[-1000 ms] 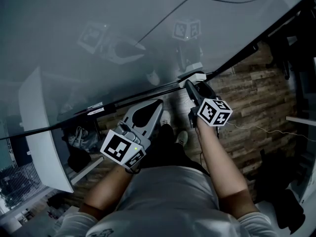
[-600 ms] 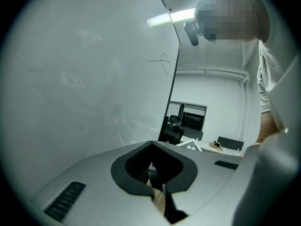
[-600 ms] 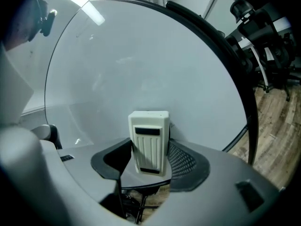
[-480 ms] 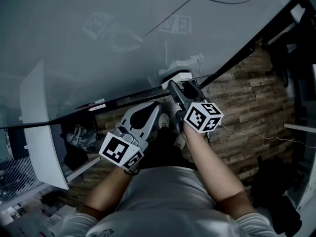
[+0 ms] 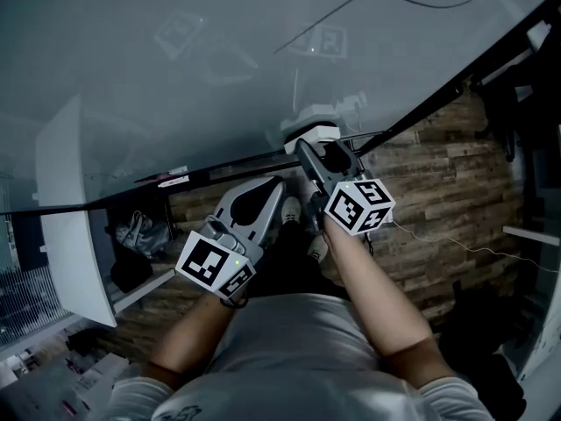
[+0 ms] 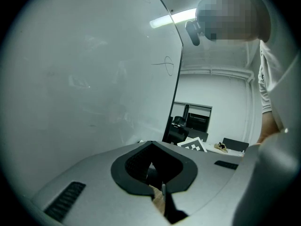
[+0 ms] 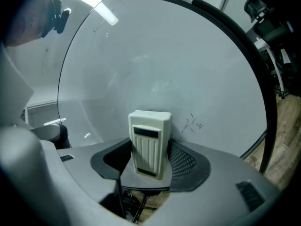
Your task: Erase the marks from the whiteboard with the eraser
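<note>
Jaws of right gripper [image 7: 148,163] were clamped on a cream ribbed plastic eraser [image 7: 149,140], held upright at the glossy white whiteboard [image 7: 164,65] near its lower edge. A small dark scribble [image 7: 194,123] sat just right of the eraser. Left gripper [image 6: 153,167] jaws were together and empty, nearer the person.

Both the left gripper [image 5: 279,186] and the right gripper [image 5: 308,147] have a pale grey moulded shell. Black textured pads [image 7: 186,161] line the jaw mouth, and dark slotted grilles [image 6: 66,199] are let into the casing. Each carries a rear cube faced with black-and-white square markers: the right cube [image 5: 358,204] is plain, and the left cube [image 5: 213,264] has a small green light [image 5: 238,265]. The person wears a light grey short-sleeved top [image 5: 298,349] with a dark print [image 5: 186,411] near the left shoulder, dark trousers [image 5: 294,266] and pale shoes [image 5: 323,246].
</note>
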